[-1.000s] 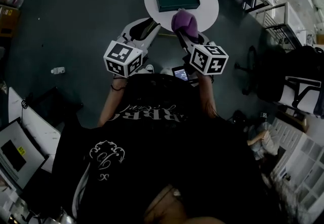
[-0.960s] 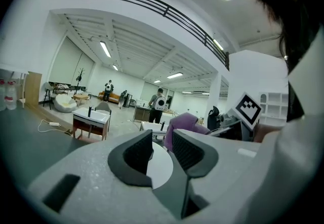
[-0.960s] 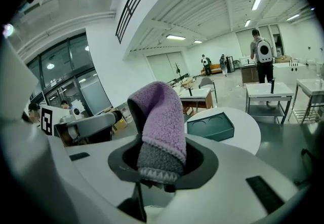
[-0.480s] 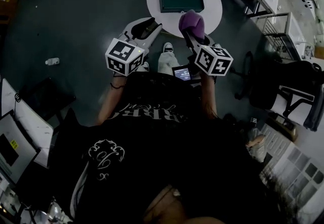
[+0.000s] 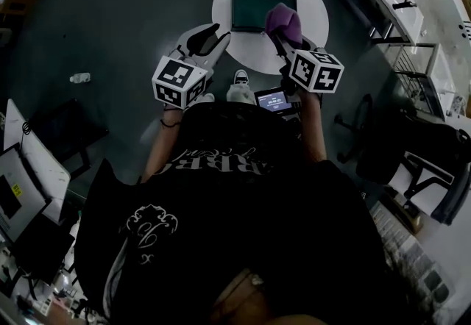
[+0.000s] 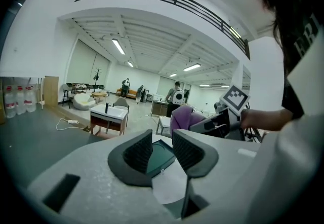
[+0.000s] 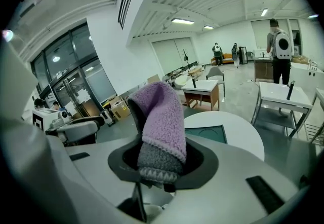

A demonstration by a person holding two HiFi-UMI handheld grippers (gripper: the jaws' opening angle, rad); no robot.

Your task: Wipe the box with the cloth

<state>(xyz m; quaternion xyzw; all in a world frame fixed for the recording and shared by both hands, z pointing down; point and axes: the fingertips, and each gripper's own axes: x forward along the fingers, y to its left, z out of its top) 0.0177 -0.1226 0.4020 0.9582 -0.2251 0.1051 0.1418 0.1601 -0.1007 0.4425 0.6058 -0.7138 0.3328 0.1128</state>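
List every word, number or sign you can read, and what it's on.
"ERI": white letters, cut off, on the person's dark shirt.
The chest print, head view: upside down, too blurred to read.
The small screen: too small to read.
The marker cubes: square patterns only, no words.
On the box and cloth: no print visible.

The cloth (image 7: 163, 116) is lilac with a grey underside; the box (image 5: 249, 11) is dark green on the white surface (image 5: 250, 48).
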